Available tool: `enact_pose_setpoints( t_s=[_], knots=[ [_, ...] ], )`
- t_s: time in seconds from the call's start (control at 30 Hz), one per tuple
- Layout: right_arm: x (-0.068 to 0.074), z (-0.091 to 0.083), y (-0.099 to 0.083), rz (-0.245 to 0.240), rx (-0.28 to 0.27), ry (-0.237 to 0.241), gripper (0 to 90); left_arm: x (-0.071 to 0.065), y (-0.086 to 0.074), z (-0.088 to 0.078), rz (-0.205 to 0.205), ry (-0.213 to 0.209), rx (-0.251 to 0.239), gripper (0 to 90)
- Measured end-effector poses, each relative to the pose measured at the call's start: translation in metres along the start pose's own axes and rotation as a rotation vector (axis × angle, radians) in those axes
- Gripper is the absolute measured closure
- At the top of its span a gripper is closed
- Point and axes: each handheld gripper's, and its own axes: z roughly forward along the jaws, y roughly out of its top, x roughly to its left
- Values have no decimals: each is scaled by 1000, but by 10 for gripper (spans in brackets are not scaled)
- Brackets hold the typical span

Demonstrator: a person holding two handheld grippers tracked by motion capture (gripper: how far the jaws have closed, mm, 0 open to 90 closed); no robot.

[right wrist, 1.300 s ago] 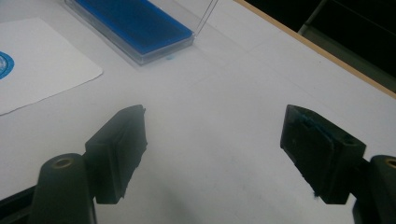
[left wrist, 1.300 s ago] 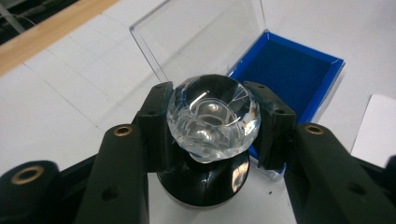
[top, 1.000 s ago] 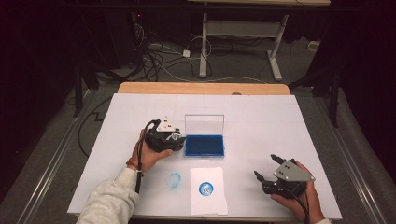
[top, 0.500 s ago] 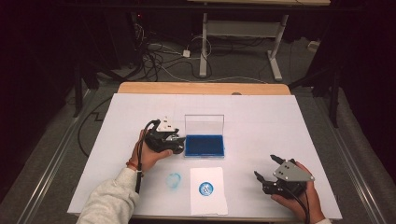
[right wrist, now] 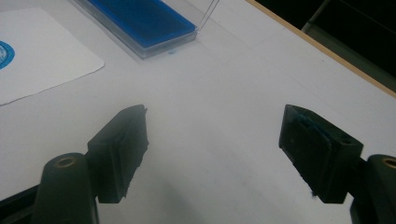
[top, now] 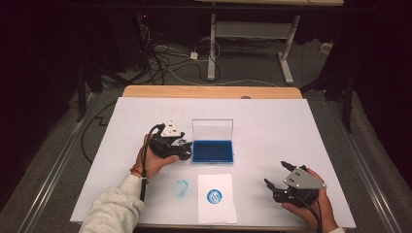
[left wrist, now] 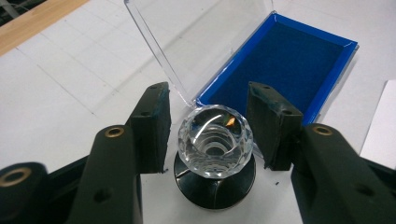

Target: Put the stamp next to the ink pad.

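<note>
Your left gripper (left wrist: 208,128) jaws just opened off the crystal stamp (left wrist: 215,140), ink pad (left wrist: 280,60) edge close ahead; right gripper (right wrist: 215,154) gapes empty.

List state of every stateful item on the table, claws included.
Ink pad case: open, clear lid standing upright behind the blue pad.
Stamp: upright on the table beside the case, crystal knob on top, standing between the left claw's pads without touching them.
Left claw: jaws just opening, off the stamp.
Right claw: open, nothing in it.
Paper sheet: flat, one blue print on it.
</note>
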Motion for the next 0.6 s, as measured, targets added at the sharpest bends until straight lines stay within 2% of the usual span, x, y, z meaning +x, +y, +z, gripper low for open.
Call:
enact_pose_setpoints(
  t_s=[0.2,0.6],
  knots=[
    [-1,0,-1,0,1,-4,241,-3,3,-3,21,22,-13,460],
    [-1,0,0,-2,0,-2,241,-7,5,-9,12,64,-69,349]
  ],
)
